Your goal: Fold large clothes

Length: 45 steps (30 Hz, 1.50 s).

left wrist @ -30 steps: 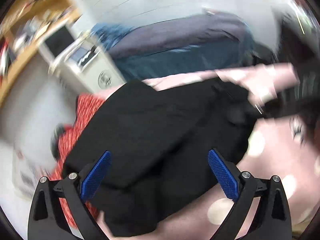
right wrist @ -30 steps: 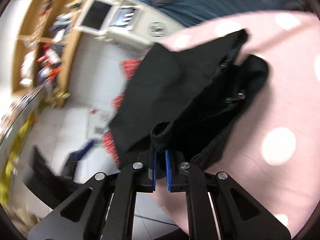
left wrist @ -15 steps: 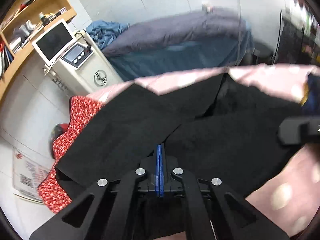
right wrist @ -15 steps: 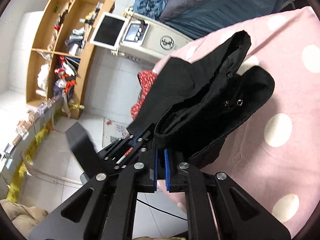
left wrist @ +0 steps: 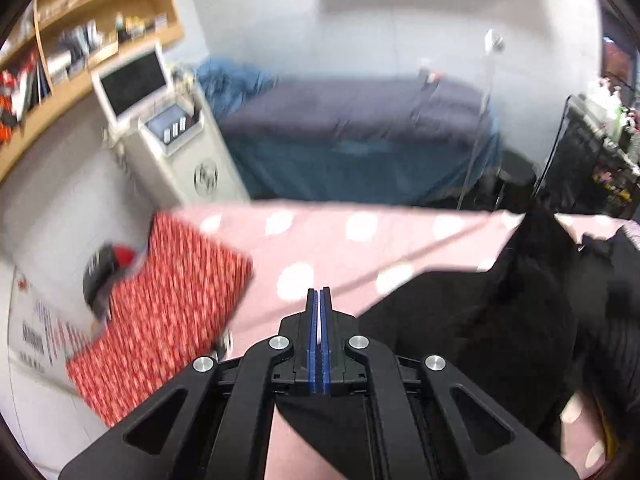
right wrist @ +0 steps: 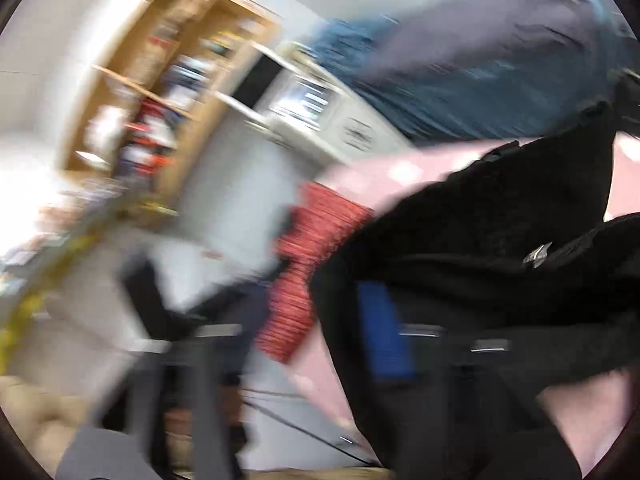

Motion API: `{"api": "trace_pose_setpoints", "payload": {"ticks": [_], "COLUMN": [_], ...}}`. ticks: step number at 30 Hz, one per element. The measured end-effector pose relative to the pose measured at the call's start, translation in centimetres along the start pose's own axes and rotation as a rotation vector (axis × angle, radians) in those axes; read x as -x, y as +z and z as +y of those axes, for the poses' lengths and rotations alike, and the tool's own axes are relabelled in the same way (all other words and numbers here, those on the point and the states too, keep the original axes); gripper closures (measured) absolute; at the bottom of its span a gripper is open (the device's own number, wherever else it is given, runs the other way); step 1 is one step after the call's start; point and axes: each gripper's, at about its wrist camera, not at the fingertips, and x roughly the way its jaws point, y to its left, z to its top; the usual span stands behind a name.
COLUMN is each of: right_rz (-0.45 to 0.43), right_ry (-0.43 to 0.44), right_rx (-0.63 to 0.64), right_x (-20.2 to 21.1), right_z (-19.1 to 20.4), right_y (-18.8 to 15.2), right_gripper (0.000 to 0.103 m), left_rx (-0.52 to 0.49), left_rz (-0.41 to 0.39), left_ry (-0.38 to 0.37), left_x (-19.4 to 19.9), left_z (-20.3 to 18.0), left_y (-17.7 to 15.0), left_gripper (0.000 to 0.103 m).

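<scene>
lower right of both frames: black fabric garment [left wrist: 500, 320] on pink white-dotted bedsheet [left wrist: 340, 240]. left gripper [left wrist: 319, 300] jaws clenched, seemingly on garment's edge; right gripper [right wrist: 420, 332] jaws just released. step: mid-fold; next, lay edge over.

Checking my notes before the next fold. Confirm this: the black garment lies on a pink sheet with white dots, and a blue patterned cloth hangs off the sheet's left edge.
One thing is wrong: the patterned cloth is red, not blue, as the left wrist view shows. The rest stands: the black garment lies on the pink sheet with white dots, and the cloth hangs off its left edge.
</scene>
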Motion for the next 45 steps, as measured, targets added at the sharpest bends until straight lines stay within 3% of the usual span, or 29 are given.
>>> {"api": "trace_pose_setpoints", "payload": {"ticks": [2, 3, 4, 6, 9, 11, 13, 17, 19, 20, 23, 24, 25, 26, 27, 30, 35, 37, 40, 44, 45], "right_rz": [0.012, 0.001, -0.016, -0.065, -0.197, -0.254, -0.248, -0.213, -0.181, -0.168, -0.138, -0.127, -0.124, -0.123, -0.118, -0.105, -0.058, -0.042, -0.018, -0.015, -0.015], "right_ry": [-0.156, -0.188, -0.202, -0.269, -0.395, -0.466, -0.549, -0.529, -0.507, -0.508, -0.511, -0.523, -0.534, -0.535, -0.534, -0.542, -0.523, -0.519, -0.526, -0.541, -0.550], "right_rx": [-0.091, -0.152, -0.184, -0.171, -0.141, -0.156, -0.190, -0.212, -0.195, -0.189, -0.170, -0.163, -0.155, -0.152, -0.152, -0.150, -0.126, -0.109, -0.101, -0.123, -0.128], "right_x": [-0.8, -0.1, 0.9, 3.3, 8.8, 11.0, 12.4, 12.6, 11.8, 11.3, 10.1, 10.0, 9.9, 9.7, 9.5, 8.5, 6.6, 5.8, 4.6, 3.5, 3.2], "right_z": [-3.5, -5.2, -6.4, -7.2, -8.0, -8.4, -9.7, -11.1, -10.6, -10.6, -10.8, -10.8, -10.8, -10.4, -10.4, -10.3, -9.8, -9.5, -9.7, -10.8, -11.2], "right_y": [-1.9, -2.9, -3.8, -4.8, -6.9, -7.9, -8.9, -10.2, -10.5, -10.7, -10.9, -11.9, -11.8, -12.3, -12.4, -12.9, -12.7, -12.4, -12.0, -11.6, -11.5], "right_gripper": [0.022, 0.023, 0.023, 0.023, 0.023, 0.023, 0.023, 0.023, 0.023, 0.023, 0.023, 0.023, 0.023, 0.023, 0.023, 0.023, 0.023, 0.023, 0.023, 0.024, 0.031], "left_rx": [-0.002, -0.002, -0.004, -0.029, -0.070, -0.067, -0.034, -0.035, -0.108, -0.169, -0.413, -0.460, -0.475, -0.469, -0.433, -0.349, -0.237, -0.171, -0.067, -0.015, -0.001], "left_rz": [0.074, 0.098, 0.101, 0.066, 0.029, 0.022, 0.019, 0.040, 0.058, 0.066, 0.074, 0.085, 0.114, 0.162, 0.200, 0.172, 0.143, 0.197, 0.321, 0.440, 0.460], "left_ry": [0.019, 0.030, 0.034, 0.036, 0.022, -0.042, -0.150, -0.433, -0.527, -0.532, -0.347, -0.301, -0.292, -0.291, -0.291, -0.289, -0.082, 0.053, 0.181, 0.288, 0.289], "left_x": [-2.0, -2.6, -2.8, -2.6, -2.4, -2.4, -2.4, -1.4, -1.1, -1.1, -2.8, -3.6, -4.2, -4.9, -5.4, -4.9, -4.9, -6.2, -8.4, -10.2, -10.5], "left_z": [0.9, 1.4, 1.7, 2.4, 2.0, 0.9, -0.6, -5.8, -9.2, -10.9, -16.5, -17.6, -18.0, -18.0, -17.3, -13.6, -4.2, 1.1, 7.5, 11.6, 11.6], "left_y": [-0.9, -1.6, -2.0, -2.5, -2.5, -1.7, -0.6, 0.7, 0.5, 0.2, -2.3, -3.2, -3.9, -4.5, -4.8, -4.6, -4.9, -5.9, -8.6, -12.4, -12.9], "left_gripper": [0.081, 0.061, 0.043, 0.026, 0.019, 0.019, 0.018, 0.014, 0.006, 0.006, 0.013, 0.040, 0.074, 0.083, 0.084, 0.087, 0.090, 0.090, 0.090, 0.086, 0.085]}}
